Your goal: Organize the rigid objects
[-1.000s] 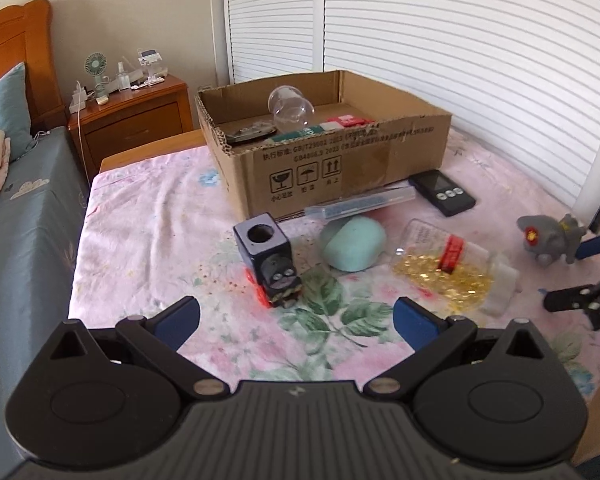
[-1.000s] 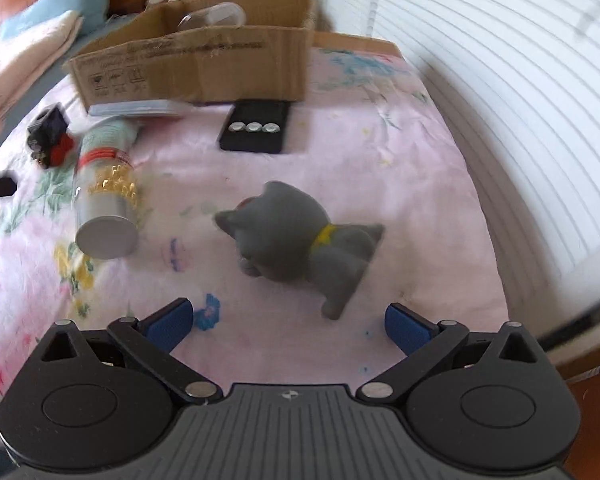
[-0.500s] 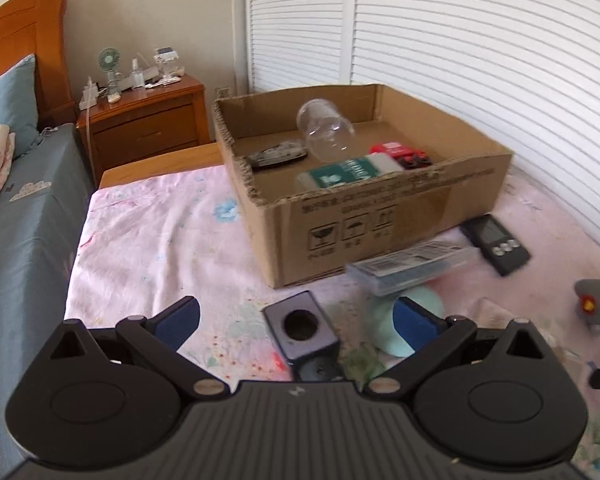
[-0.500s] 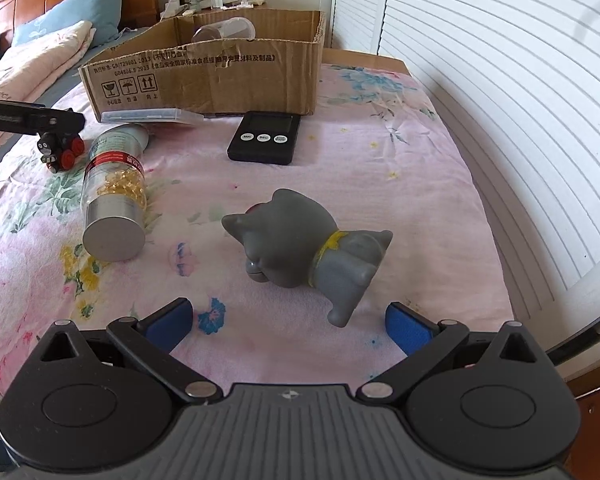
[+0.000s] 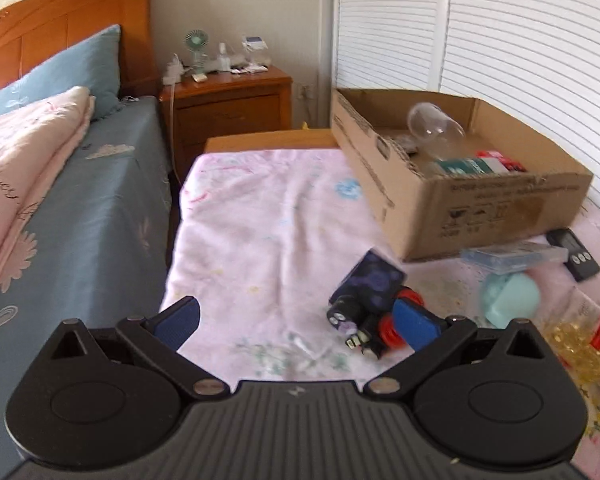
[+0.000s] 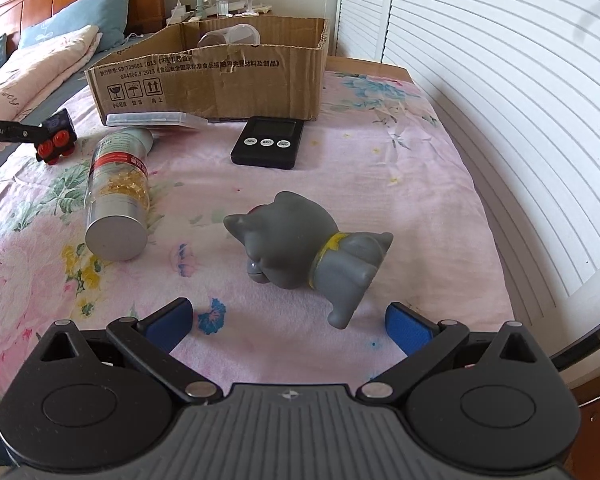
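My left gripper (image 5: 296, 320) is open and empty just above the pink floral cloth. A dark blue toy with red wheels (image 5: 370, 300) lies tipped beside its right finger (image 5: 414, 322). My right gripper (image 6: 288, 322) is open and empty; a grey toy cat (image 6: 300, 244) lies on its side just ahead, between the fingers' lines. A pill bottle (image 6: 118, 188) lies to the left, a black timer (image 6: 268, 140) and a clear case (image 6: 152, 120) lie before the cardboard box (image 6: 220, 80). A mint round object (image 5: 508, 300) lies near the case. The box holds a clear jar (image 5: 432, 124) and small packages.
A bed with blue sheet (image 5: 80, 220) and folded quilt (image 5: 20, 160) lies left of the table. A wooden nightstand (image 5: 228, 108) with a small fan stands behind. White louvred doors (image 6: 500, 100) run along the right. The table edge is close at the right.
My left gripper has swung left and dropped low; the blue toy now lies tipped by its right finger. My right gripper has pulled back slightly from the cat.
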### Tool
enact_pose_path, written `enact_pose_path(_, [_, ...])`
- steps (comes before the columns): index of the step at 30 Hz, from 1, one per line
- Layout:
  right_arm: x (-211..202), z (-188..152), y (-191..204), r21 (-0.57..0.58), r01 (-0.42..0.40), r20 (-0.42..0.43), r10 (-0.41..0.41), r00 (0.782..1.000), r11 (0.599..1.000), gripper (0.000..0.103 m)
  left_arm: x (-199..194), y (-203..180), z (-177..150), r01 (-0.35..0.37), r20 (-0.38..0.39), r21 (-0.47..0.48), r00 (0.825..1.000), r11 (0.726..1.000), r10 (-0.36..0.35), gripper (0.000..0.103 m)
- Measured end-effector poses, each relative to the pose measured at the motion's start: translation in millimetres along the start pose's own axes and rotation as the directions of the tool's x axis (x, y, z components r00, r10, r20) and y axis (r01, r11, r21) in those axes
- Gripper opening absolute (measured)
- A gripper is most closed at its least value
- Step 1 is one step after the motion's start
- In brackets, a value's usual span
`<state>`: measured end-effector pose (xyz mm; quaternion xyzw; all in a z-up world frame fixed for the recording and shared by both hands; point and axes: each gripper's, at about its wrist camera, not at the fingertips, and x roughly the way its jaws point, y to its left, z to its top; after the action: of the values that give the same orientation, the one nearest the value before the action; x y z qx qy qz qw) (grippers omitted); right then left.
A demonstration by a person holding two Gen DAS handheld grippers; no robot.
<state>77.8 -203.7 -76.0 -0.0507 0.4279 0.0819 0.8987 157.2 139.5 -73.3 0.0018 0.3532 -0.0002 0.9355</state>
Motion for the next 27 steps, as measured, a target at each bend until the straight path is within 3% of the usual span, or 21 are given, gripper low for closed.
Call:
enact_pose_path(5, [0,-1,0,0.000,0.000,0.003,0.000,1.000,1.000,0.103,5,-6,4,0.083,0.027,0.060,0.996,0.995,-0.085,0.102])
enact_pose_path(11, [0,-1,0,0.000,0.000,0.004,0.000,1.000,1.000,0.103,28,-9,9,0.203,-0.010,0.055,0.979,0.978,-0.203,0.100])
enact_pose_path(15, [-1,-1,0,0.000,0.000,0.005,0.000,1.000,1.000,0.103,39,-11,10,0.274,-0.056,0.037,0.961,0.961,-0.272,0.098])
enact_pose_path(17, [-1,-1,0,-0.002,-0.001,0.006,0.001,1.000,1.000,0.103,39,-15,7,0.328,-0.091,0.050,0.942,0.943,-0.323,0.094])
enact_pose_path(21, [-2,-2,0,-0.006,-0.005,0.009,0.005,1.000,1.000,0.103,28,-30,1,0.391,-0.143,0.152,0.918,0.908,-0.371,0.091])
enact_pose_path(24, [-2,-2,0,-0.006,-0.006,0.010,0.006,1.000,1.000,0.103,25,-39,-1,0.349,-0.143,0.244,0.936,0.905,-0.323,0.089])
enact_pose_path(25, [-2,-2,0,-0.007,-0.006,0.009,0.006,1.000,1.000,0.103,26,-41,-1,0.320,-0.136,0.269,0.946,0.908,-0.293,0.083])
enact_pose_path(27, [-2,-2,0,-0.005,-0.005,0.011,0.005,1.000,1.000,0.103,30,-40,0,0.314,-0.132,0.264,0.948,0.912,-0.288,0.080])
